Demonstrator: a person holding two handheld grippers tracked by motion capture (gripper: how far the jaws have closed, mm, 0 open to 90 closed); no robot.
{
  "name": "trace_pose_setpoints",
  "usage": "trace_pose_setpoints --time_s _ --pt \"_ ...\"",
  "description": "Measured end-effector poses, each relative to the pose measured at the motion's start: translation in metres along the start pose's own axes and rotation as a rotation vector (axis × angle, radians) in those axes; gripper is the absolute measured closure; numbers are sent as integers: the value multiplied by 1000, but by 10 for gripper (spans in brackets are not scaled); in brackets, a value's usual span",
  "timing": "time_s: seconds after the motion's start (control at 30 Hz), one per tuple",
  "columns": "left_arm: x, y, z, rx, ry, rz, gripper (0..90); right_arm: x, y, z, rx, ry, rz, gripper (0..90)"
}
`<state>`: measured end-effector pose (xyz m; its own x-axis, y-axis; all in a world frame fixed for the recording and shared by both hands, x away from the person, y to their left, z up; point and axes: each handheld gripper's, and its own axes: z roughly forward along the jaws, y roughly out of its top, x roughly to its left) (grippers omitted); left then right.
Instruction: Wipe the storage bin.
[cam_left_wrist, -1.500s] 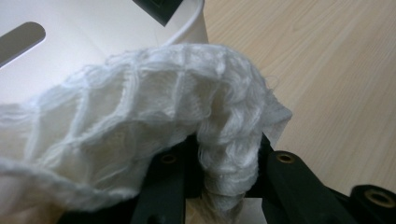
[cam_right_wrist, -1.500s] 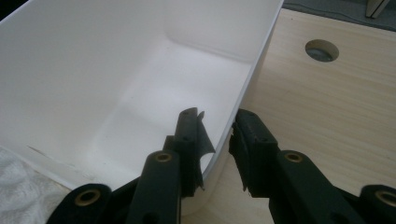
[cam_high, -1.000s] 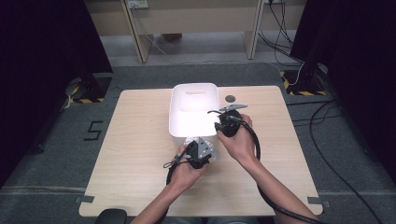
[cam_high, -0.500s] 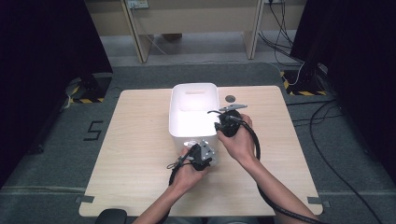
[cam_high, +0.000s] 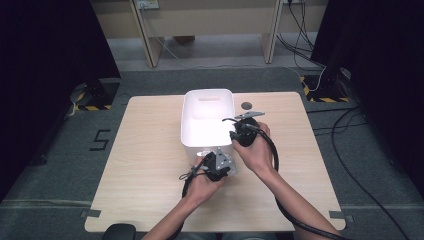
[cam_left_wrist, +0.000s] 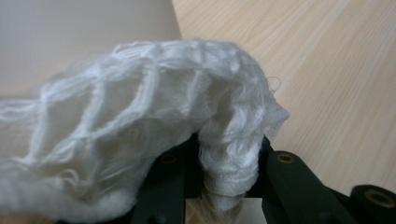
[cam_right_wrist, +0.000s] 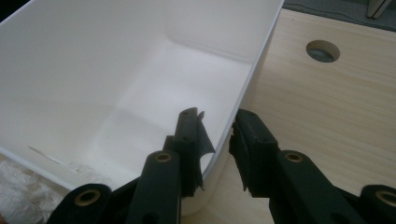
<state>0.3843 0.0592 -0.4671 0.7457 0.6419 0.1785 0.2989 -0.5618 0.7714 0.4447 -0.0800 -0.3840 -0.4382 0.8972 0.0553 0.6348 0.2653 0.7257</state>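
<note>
Left gripper (cam_left_wrist: 229, 186) clamps white mesh cloth (cam_left_wrist: 154, 121); right gripper (cam_right_wrist: 217, 135) grips white plastic bin (cam_right_wrist: 261, 56) wall, steadying. Next: lift cloth over rim.

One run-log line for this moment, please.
left tool: shut on white mesh cloth | right tool: clamps white bin wall | table

The bin (cam_high: 207, 120) is plain white, inside and out. The cloth (cam_left_wrist: 140, 121) is white too, knitted in an open diamond mesh (a netted, honeycomb look). Both claws, left (cam_left_wrist: 224, 186) and right (cam_right_wrist: 217, 140), are matte black with brass-coloured rivets. The surface (cam_high: 150, 165) is pale wood with fine straight grain and one dark round hole (cam_high: 246, 105).
</note>
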Motion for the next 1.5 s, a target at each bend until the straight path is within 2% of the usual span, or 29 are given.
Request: trace_pose_setpoints --time_s 0.2,0.5,0.67,0.87,1.2,1.33,1.5 --pt "1 11 -9 -49 -12 -5 749 0 0 0 0 2 2 717" --pt "-1 29 -20 -95 5 31 748 -1 0 0 1 7 5 715" --pt "-3 33 -20 -113 13 47 748 -2 0 0 2 11 6 714" --pt "-2 31 -14 -114 7 59 748 -2 1 1 3 15 13 713" --pt "-4 24 -1 -91 -9 79 748 -4 1 1 -3 22 11 712" --pt "-6 20 6 -70 -13 94 748 -4 1 1 -3 23 12 712" --pt "-8 12 16 -42 -24 92 747 -4 1 2 -5 24 11 712"
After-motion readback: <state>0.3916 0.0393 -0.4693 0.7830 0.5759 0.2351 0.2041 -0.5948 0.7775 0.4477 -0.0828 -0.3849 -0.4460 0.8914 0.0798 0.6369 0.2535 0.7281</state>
